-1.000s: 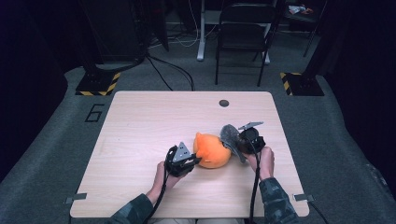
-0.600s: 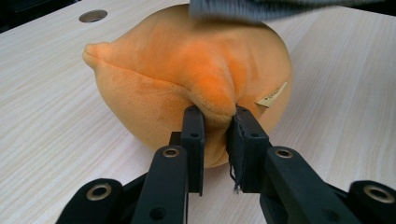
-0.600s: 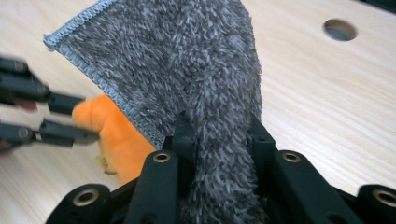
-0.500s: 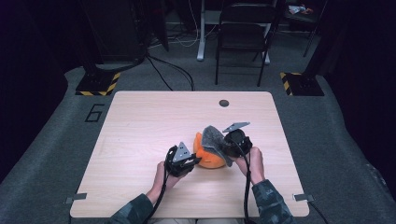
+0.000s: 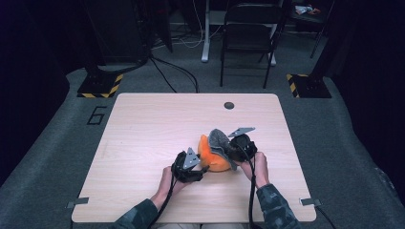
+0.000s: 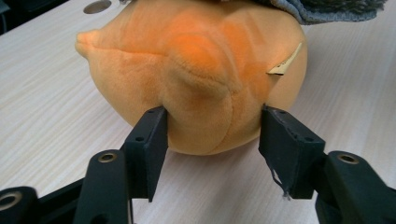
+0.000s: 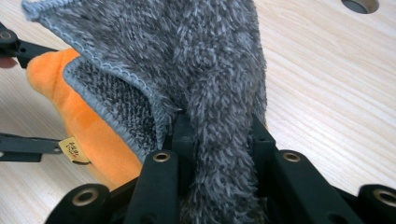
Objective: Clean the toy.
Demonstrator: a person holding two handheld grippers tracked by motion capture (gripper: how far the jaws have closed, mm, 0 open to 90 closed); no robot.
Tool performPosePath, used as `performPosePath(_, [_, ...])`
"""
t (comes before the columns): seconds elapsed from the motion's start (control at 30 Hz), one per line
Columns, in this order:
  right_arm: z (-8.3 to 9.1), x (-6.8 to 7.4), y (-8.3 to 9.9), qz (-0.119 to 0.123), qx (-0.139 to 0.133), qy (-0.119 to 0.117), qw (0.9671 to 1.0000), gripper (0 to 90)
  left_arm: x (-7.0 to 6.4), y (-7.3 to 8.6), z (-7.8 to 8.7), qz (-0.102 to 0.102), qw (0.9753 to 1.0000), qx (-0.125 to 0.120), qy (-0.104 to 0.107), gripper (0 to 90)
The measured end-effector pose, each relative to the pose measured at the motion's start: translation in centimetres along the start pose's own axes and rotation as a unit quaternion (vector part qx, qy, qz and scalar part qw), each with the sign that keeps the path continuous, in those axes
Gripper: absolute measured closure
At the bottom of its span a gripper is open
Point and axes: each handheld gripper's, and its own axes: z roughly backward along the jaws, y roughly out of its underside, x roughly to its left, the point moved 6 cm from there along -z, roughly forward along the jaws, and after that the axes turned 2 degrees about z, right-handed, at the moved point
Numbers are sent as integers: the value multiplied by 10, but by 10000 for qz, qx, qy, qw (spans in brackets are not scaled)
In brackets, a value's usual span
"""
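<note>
A: Count on the table [image 5: 143, 143]?
B: One orange plush [image 5: 213, 155], one grey cloth [image 5: 219, 143], centre-right of frame, cloth draped on the plush.
A: Fingers?
B: Left gripper [image 6: 212, 140] clamped on the plush. Right gripper [image 7: 217, 135] pinched the cloth.

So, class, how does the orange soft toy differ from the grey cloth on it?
The orange soft toy is plump and smooth-piled; the grey cloth is thin, shaggy and draped. The toy sits on the table between the left claw's jaws; the right claw pinches the cloth. Both are soft fabric.
</note>
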Motion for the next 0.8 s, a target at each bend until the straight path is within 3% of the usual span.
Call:
performPosePath(0.2, [-4,3,0,30,-43,-35,10000,716,-1,2,-3,25,9998,9,-177,696])
performPosePath(0.3, [-3,3,-1,51,-74,37,10000,714,-1,1,-2,42,9998,-24,-182,764])
performPosePath(0.57, [12,-1,-9,-115,-305,201,9993,716,1,-7,6,330,9994,-75,30,808])
performPosePath(0.6, [16,-2,-12,-40,-371,214,9991,716,1,-8,7,404,9991,-80,64,808])
performPosePath(0.73, [33,4,-21,-146,-622,85,9979,716,2,-13,12,658,9976,-109,163,809])
performPosePath(0.8, [36,11,-24,-25,-696,-69,9975,716,1,-15,14,709,9972,-137,201,809])
